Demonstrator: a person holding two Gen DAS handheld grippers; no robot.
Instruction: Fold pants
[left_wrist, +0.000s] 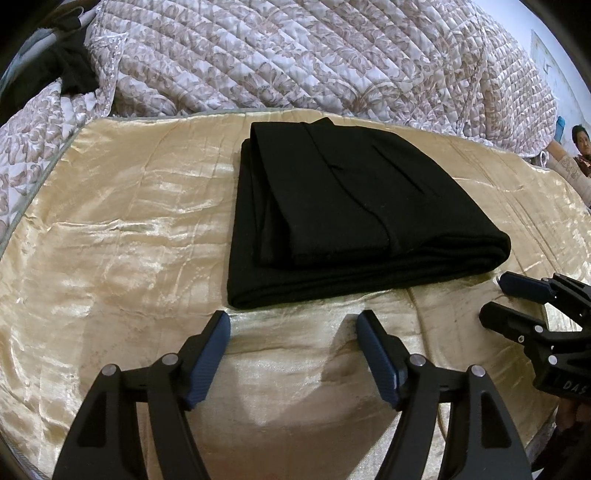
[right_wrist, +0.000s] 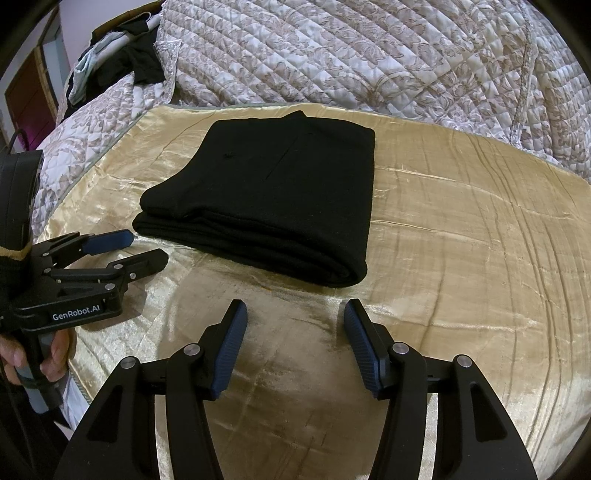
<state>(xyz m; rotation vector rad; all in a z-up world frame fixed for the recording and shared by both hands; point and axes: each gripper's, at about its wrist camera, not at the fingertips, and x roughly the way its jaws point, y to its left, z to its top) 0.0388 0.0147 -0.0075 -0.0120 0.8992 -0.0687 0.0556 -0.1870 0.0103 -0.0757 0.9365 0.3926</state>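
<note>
Left wrist view: black pants, folded in a compact stack at 12 o'clock on gold sheet; left gripper and right gripper wide open, empty; likely finished, so withdraw without snagging.

A home bedroom; bed under a gold satin cover, rumpled floral quilt, clothes heap

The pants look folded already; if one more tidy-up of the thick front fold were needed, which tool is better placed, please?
Probably the right tool: open, it faces the rolled corner of the pants. The left tool, also open, faces the looser layered edge.
</note>
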